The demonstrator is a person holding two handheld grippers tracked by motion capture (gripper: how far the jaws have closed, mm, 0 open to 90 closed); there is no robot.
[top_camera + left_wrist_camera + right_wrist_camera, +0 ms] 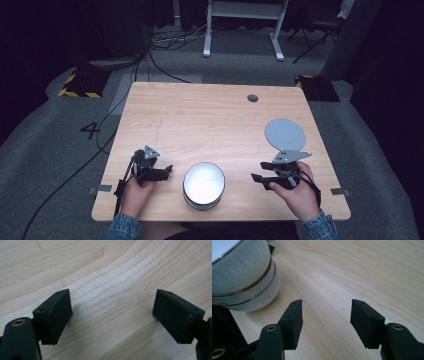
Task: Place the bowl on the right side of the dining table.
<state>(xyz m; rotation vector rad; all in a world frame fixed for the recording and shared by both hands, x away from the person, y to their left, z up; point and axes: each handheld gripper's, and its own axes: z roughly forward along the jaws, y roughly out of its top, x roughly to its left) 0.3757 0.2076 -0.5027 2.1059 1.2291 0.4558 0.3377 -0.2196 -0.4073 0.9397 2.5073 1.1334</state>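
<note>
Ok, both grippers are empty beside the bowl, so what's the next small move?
Probably ease the right gripper left toward the metal bowl: its jaws stand open with nothing between them, pointing at the bowl's wall, with bare table between. The grey lid lies behind it.

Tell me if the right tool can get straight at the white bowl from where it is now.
Probably yes. The right tool is open and empty, aimed at the white bowl, with bare table between them. The grey lid lies behind it.
</note>
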